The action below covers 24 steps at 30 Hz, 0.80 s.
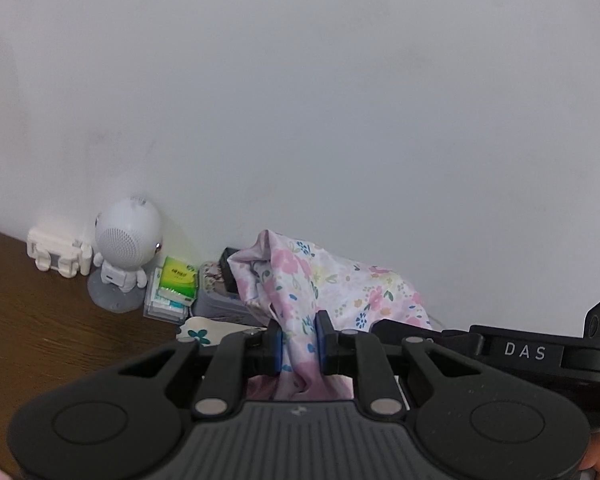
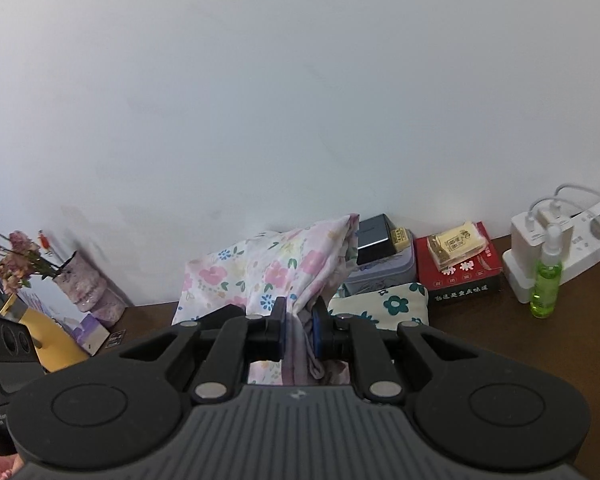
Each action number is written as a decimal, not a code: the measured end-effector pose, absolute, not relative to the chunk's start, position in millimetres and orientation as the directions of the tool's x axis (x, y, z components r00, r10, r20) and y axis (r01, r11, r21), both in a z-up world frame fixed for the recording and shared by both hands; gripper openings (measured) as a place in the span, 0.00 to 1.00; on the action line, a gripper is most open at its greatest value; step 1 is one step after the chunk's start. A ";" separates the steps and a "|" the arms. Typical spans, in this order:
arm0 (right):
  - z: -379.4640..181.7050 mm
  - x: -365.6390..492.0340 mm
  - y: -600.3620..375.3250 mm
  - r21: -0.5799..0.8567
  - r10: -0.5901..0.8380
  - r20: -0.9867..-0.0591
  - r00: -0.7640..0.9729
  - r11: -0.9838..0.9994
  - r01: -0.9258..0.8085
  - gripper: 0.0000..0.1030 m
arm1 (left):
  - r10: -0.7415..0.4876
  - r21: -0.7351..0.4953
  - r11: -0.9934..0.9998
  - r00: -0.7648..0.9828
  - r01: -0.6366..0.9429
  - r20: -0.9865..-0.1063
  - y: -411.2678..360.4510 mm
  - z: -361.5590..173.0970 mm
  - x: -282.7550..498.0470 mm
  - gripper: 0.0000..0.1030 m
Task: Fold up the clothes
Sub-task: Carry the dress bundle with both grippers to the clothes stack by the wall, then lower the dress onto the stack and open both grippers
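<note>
Your left gripper (image 1: 298, 336) and right gripper (image 2: 299, 330) each clamp the floral garment (image 1: 320, 280) above a dark wooden table (image 1: 40, 320) cluttered along a white wall (image 1: 300, 100).

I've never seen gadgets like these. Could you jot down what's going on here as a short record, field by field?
Activity: folding clothes, mid-fold
Left gripper: shut on the floral garment
Right gripper: shut on the same garment
Garment: lifted, bunched up in front of the white wall
Surface: brown wooden table
Left-side clutter: white robot figurine, green tissue packs
Right-side clutter: red box, green spray bottle, white power strip
</note>
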State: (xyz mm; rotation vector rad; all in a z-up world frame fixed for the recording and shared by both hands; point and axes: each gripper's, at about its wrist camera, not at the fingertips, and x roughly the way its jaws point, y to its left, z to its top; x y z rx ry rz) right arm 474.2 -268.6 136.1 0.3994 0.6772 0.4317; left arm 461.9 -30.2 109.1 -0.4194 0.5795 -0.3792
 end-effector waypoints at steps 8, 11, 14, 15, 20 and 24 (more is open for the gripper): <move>72.2 537.4 -274.4 0.523 0.514 -0.557 0.652 0.827 -0.206 0.11 | -0.464 -0.513 0.840 0.726 0.179 -0.507 -31.3 53.9 526.4 0.14; 49.5 556.6 -279.6 0.553 0.528 -0.573 0.627 0.813 -0.180 0.11 | -0.480 -0.549 0.821 0.709 0.156 -0.517 -28.8 35.0 537.5 0.14; 27.8 569.4 -280.2 0.571 0.541 -0.587 0.603 0.804 -0.165 0.11 | -0.475 -0.548 0.825 0.696 0.139 -0.539 -26.7 17.7 544.4 0.14; 21.4 572.3 -278.8 0.570 0.542 -0.594 0.594 0.805 -0.165 0.11 | -0.476 -0.551 0.824 0.693 0.135 -0.542 -25.5 13.6 546.6 0.14; 5.3 576.3 -276.7 0.571 0.545 -0.593 0.593 0.804 -0.167 0.12 | -0.480 -0.565 0.816 0.687 0.121 -0.545 -23.4 4.1 550.4 0.14; -0.4 575.4 -276.7 0.572 0.547 -0.593 0.591 0.803 -0.169 0.14 | -0.482 -0.575 0.810 0.686 0.113 -0.544 -23.3 2.9 549.6 0.15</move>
